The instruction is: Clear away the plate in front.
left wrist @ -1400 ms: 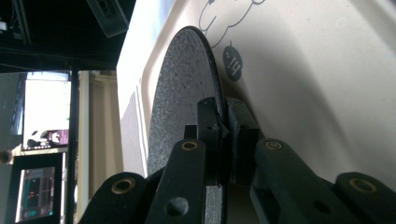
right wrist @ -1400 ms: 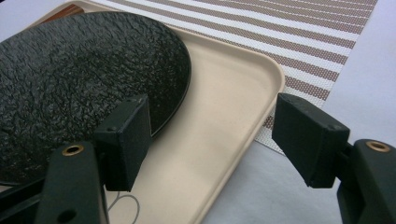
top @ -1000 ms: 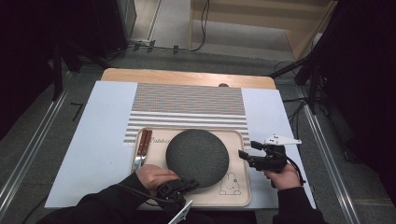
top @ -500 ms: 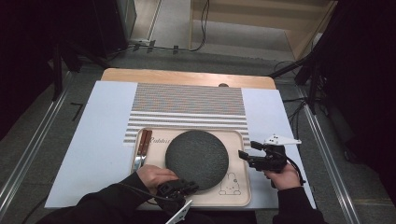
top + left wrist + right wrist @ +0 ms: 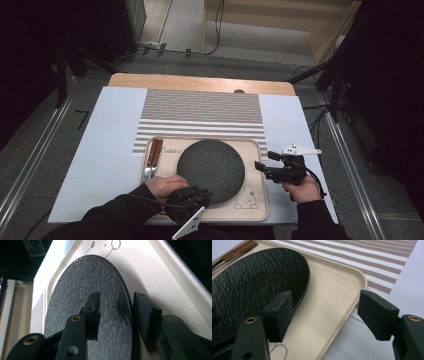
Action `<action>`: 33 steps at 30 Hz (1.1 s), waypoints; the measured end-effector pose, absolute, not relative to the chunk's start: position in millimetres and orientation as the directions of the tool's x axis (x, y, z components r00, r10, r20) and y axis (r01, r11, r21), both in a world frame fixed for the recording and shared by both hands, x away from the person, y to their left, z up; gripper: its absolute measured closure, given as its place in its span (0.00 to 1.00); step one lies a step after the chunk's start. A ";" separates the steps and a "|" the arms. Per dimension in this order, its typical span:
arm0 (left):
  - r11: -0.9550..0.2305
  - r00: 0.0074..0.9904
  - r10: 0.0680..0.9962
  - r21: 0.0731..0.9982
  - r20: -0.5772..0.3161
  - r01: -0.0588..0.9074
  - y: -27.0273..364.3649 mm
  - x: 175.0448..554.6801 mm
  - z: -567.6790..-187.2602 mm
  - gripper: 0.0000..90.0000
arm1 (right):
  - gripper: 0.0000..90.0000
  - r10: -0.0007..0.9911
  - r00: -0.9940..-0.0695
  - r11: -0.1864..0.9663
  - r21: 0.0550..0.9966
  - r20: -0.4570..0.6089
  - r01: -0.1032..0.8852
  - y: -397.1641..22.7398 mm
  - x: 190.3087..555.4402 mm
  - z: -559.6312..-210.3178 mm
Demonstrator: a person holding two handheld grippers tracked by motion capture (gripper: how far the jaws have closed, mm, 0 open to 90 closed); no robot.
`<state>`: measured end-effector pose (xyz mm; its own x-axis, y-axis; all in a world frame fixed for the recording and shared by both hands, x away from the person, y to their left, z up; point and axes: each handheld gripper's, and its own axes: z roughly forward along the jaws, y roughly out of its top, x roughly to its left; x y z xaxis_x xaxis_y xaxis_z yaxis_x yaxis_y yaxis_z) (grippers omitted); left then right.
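Plate (image 5: pixel 211 170) lies on the "Rabbit"-lettered tray (image 5: pixel 255 207), rim between the just-opening left tool (image 5: pixel 197 196).

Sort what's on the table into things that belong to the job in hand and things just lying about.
In the job:
- dark round plate, its rim between the left gripper jaws, which have just been opening
- cream tray under it
- right gripper, open by the tray's edge

Lying about:
- wooden-handled cutlery in the tray
- striped placemat
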<state>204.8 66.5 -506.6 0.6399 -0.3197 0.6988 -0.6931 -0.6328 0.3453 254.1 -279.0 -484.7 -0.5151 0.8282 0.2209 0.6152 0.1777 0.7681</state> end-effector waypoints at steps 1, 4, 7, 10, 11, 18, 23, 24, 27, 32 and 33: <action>-0.636 0.646 -0.314 0.351 0.696 -0.687 66.9 205.0 -506.5 0.58 | 0.30 0.828 -0.516 0.178 0.768 0.221 0.615 -278.4 254.4 -484.8; -0.639 0.661 -0.304 0.368 0.686 -0.676 68.3 207.4 -505.4 0.55 | 0.30 0.827 -0.517 0.179 0.767 0.222 0.617 -277.6 255.1 -485.1; -0.642 0.672 -0.305 0.376 0.675 -0.669 70.1 209.0 -503.2 0.52 | 0.30 0.826 -0.518 0.179 0.767 0.223 0.616 -278.2 254.9 -485.5; -0.642 0.709 -0.316 0.408 0.630 -0.649 71.3 211.9 -499.5 0.52 | 0.30 0.828 -0.514 0.174 0.767 0.225 0.617 -279.7 253.4 -485.3; -0.643 0.718 -0.318 0.416 0.619 -0.643 71.7 212.7 -498.7 0.50 | 0.30 0.828 -0.514 0.174 0.768 0.225 0.616 -280.4 253.1 -485.3; -0.646 0.797 -0.306 0.502 0.520 -0.576 74.1 222.0 -488.6 0.49 | 0.30 0.831 -0.505 0.163 0.766 0.233 0.622 -283.2 253.3 -486.3; -0.666 0.857 -0.251 0.562 0.451 -0.491 77.1 233.7 -480.4 0.43 | 0.30 0.826 -0.511 0.165 0.764 0.238 0.623 -283.4 256.3 -488.6; -0.669 0.865 -0.249 0.568 0.435 -0.478 77.3 234.9 -479.8 0.43 | 0.30 0.825 -0.512 0.167 0.763 0.238 0.624 -283.2 256.6 -489.1; -0.672 0.884 -0.242 0.589 0.399 -0.450 78.4 236.9 -478.3 0.43 | 0.30 0.822 -0.517 0.171 0.762 0.240 0.625 -282.4 256.7 -489.1; -0.666 0.926 -0.218 0.647 0.307 -0.371 86.3 241.2 -471.3 0.43 | 0.30 0.818 -0.525 0.180 0.763 0.234 0.621 -279.4 256.1 -487.7; -0.671 0.936 -0.205 0.655 0.286 -0.347 88.3 241.8 -470.6 0.42 | 0.30 0.818 -0.527 0.182 0.763 0.232 0.620 -278.4 255.7 -486.9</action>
<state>241.8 88.3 -470.6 0.9360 -0.2054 0.2859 -0.3474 -0.6709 0.6552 255.7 -278.4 -486.9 -0.5266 0.8178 0.2323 0.6197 0.1822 0.7634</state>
